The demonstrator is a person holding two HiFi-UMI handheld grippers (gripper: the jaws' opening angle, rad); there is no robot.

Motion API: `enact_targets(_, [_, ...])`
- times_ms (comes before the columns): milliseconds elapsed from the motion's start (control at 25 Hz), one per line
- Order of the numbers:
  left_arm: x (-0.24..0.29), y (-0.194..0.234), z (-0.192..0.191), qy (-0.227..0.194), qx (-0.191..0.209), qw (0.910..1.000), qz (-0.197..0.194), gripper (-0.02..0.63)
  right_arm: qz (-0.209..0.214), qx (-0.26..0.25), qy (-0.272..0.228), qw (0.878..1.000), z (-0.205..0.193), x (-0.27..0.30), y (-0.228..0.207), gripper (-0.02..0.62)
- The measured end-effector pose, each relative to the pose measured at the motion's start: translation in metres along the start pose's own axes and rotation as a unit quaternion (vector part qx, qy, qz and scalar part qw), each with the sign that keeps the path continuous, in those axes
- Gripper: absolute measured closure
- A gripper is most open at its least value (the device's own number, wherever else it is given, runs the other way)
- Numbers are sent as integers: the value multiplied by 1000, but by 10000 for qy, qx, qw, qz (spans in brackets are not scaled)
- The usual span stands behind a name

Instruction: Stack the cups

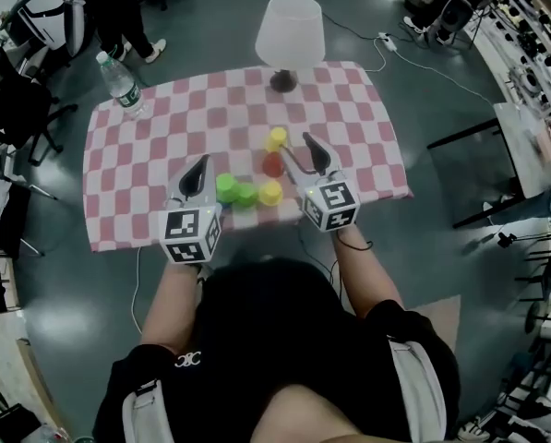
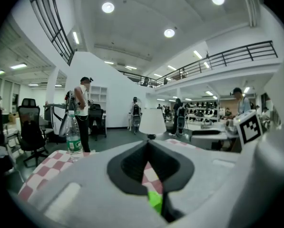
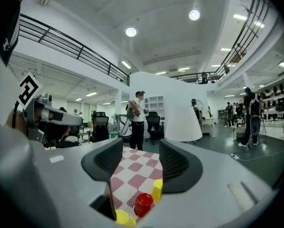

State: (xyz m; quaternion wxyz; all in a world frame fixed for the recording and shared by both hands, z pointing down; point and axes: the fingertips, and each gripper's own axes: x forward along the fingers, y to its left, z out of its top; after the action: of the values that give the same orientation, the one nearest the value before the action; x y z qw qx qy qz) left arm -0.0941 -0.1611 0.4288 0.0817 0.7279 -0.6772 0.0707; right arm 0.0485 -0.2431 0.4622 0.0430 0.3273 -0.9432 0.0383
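Note:
Several small cups stand near the front of the pink checked tablecloth [image 1: 164, 118]: a yellow cup [image 1: 276, 138], a red cup [image 1: 272, 164] in front of it, another yellow cup [image 1: 270, 193], and two green cups [image 1: 226, 187] side by side. My right gripper [image 1: 298, 148] is open just right of the red cup, and nothing sits between its pads. In the right gripper view the red cup [image 3: 143, 204] and a yellow cup [image 3: 157, 190] lie low between the jaws. My left gripper [image 1: 201, 164] is shut and empty, just left of the green cups [image 2: 154, 201].
A white-shaded lamp [image 1: 291, 35] stands at the table's far edge and a water bottle [image 1: 120, 83] at the far left corner. Office chairs [image 1: 17, 100] and a standing person [image 1: 118, 12] are on the floor beyond the table.

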Motion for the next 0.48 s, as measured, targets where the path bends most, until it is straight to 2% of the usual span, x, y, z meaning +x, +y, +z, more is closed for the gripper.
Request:
enact_targets(80, [-5,2,-2,4,-24,9999,162,607,209,-60,211,9995,-12,7,2,354])
enact_targets(480, [-37,16,-22,126,-157,9955,931,607,861,-189,1237,9884,-96,35,5,351])
